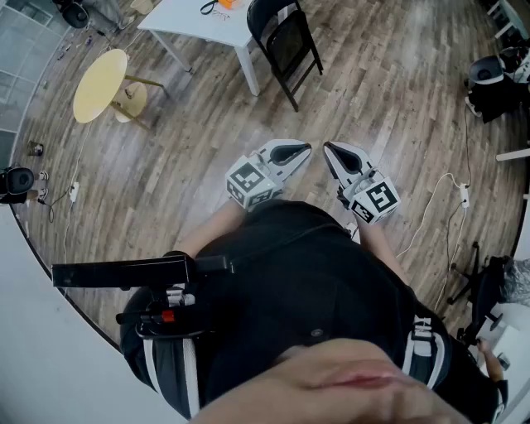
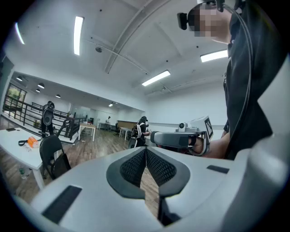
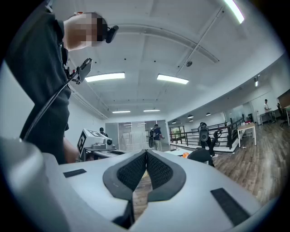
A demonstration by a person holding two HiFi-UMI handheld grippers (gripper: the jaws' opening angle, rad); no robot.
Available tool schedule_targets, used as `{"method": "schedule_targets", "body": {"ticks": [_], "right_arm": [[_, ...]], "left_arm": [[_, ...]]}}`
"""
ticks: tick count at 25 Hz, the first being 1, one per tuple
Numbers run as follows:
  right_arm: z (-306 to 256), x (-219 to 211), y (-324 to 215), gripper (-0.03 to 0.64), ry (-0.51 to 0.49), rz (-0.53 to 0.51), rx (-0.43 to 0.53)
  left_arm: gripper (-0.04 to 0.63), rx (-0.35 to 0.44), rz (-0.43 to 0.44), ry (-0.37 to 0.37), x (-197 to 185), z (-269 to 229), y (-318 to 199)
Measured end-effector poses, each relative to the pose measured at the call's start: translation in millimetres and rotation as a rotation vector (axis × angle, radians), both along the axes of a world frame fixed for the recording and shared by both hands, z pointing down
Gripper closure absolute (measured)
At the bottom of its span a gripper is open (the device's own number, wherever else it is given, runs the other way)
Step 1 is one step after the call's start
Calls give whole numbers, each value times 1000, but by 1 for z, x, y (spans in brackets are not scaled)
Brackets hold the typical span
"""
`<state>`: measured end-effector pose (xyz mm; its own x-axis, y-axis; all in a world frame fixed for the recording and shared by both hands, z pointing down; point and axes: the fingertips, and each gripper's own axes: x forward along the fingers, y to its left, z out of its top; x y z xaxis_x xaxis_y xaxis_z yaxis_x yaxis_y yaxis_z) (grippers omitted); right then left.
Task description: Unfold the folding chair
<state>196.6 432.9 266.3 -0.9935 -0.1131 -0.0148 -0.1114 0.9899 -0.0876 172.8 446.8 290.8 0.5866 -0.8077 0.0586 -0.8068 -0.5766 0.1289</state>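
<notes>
Ahead of you across the wood floor (image 1: 381,91), the black folding chair (image 1: 284,40) stands just beside a white table (image 1: 199,23), seemingly still partly folded. Your left gripper (image 1: 303,151) and right gripper (image 1: 329,149) point level, jaws pressed together on nothing, well apart from the chair.

Bare wooden floor (image 1: 207,141) lies open toward 12 o'clock, as far as the black folding chair (image 1: 286,41). The chair seems to stand against the white bench (image 1: 186,21) at 11 o'clock. A round yellow table (image 1: 99,83) blocks 10 o'clock, and a white cable (image 1: 428,209) trails at 3 o'clock.
</notes>
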Motion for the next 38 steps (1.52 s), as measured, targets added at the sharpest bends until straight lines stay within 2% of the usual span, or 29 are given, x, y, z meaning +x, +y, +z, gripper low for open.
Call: {"method": "schedule_targets", "body": {"ticks": [21,28,34,38], "right_arm": [[21,-4,10,609,10,-19,-95],[26,-10,10,609,25,-33,-96],[25,-38,4,609,36,-53,-54],[25,-64,-6,609,36,-34,-70]], "left_arm": [[591,-59,-61,16,-10,19,14],[591,-83,-82,24,-18,23,15],[591,-84,-99,27,-45,22,10],[591,-85,-89,8,-68,24,4]]}}
